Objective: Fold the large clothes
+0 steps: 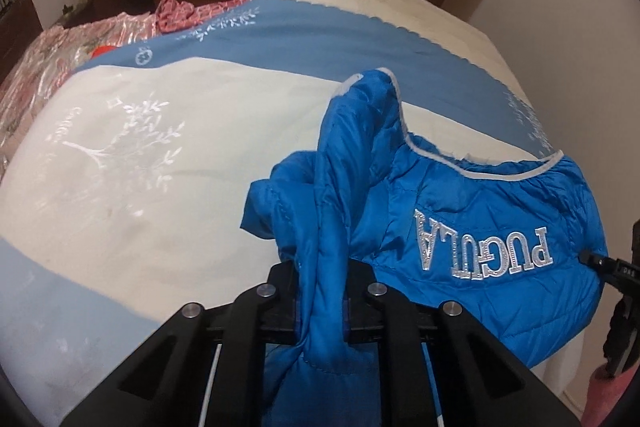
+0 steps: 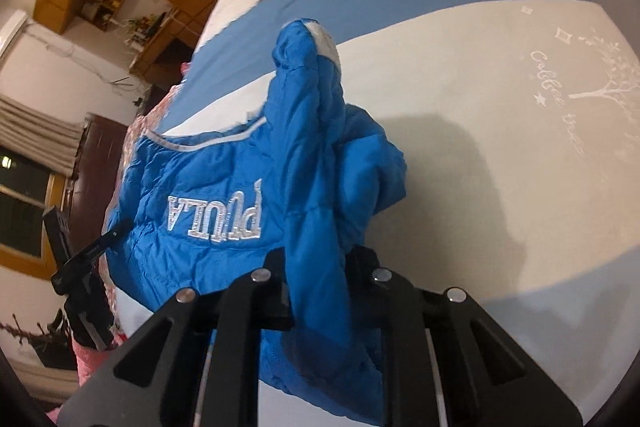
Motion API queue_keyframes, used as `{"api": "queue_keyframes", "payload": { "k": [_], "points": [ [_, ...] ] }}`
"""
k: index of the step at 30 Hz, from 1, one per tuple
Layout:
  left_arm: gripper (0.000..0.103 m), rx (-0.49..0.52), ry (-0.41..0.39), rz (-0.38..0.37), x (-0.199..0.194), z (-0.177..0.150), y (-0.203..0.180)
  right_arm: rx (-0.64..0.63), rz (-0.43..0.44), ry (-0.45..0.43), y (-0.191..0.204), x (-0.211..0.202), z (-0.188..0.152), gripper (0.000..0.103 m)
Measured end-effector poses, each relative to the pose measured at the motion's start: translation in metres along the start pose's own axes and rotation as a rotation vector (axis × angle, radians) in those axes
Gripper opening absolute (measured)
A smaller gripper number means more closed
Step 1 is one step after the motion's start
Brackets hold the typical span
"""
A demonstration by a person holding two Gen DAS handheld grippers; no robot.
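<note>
Pinching a fold of the blue puffer jacket (image 1: pixel 460 227), the left hand-held gripper (image 1: pixel 322 301) is angled steeply down, jaws narrow on the fabric. Another fold is clamped likewise by the right hand-held gripper (image 2: pixel 320 291). The jacket is held above the bed (image 1: pixel 140 187); silver letters "PUGULA" (image 1: pixel 484 247) are read upside down.

The jacket (image 1: pixel 472 211) is bright blue with quilted stitching, pale grey piping along its edges and silver-white embroidered letters across the middle. The bedspread (image 1: pixel 160 163) under it is cream with broad blue bands, one scalloped at its 12 o'clock edge, and carries white tree and snowflake prints. At 10 o'clock in the left wrist view lies a shiny pink flowered quilt (image 1: pixel 44 67). Both grippers (image 1: pixel 322 303) (image 2: pixel 316 291) are black.
</note>
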State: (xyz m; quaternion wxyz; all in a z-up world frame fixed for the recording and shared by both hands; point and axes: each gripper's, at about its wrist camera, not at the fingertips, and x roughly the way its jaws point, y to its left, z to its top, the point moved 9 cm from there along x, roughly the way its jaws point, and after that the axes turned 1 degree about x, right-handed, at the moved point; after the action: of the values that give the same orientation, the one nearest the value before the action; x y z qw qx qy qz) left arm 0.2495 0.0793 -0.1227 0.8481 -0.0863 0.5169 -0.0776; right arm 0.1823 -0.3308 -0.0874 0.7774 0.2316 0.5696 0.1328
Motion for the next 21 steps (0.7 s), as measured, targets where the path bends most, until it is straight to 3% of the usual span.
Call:
{"api": "queue_keyframes", "payload": {
  "k": [5, 10, 15, 18, 21],
  "points": [
    [0.013, 0.022, -0.022, -0.022, -0.052, -0.044, 0.005, -0.026, 0.011, 0.012, 0.013, -0.028, -0.039, 0.015],
    [0.013, 0.006, -0.008, -0.034, -0.075, -0.09, 0.018, -0.004, -0.002, 0.058, 0.011, -0.038, -0.089, 0.015],
    [0.015, 0.02, 0.055, 0.004, -0.056, -0.137, 0.032, 0.03, -0.115, 0.125, -0.013, -0.012, -0.131, 0.016],
    [0.019, 0.062, 0.091, 0.099, -0.027, -0.161, 0.044, 0.019, -0.244, 0.12, -0.032, 0.011, -0.142, 0.017],
    [0.025, 0.065, 0.112, 0.113, -0.004, -0.179, 0.055, 0.019, -0.317, 0.11, -0.047, 0.031, -0.149, 0.021]
  ]
}}
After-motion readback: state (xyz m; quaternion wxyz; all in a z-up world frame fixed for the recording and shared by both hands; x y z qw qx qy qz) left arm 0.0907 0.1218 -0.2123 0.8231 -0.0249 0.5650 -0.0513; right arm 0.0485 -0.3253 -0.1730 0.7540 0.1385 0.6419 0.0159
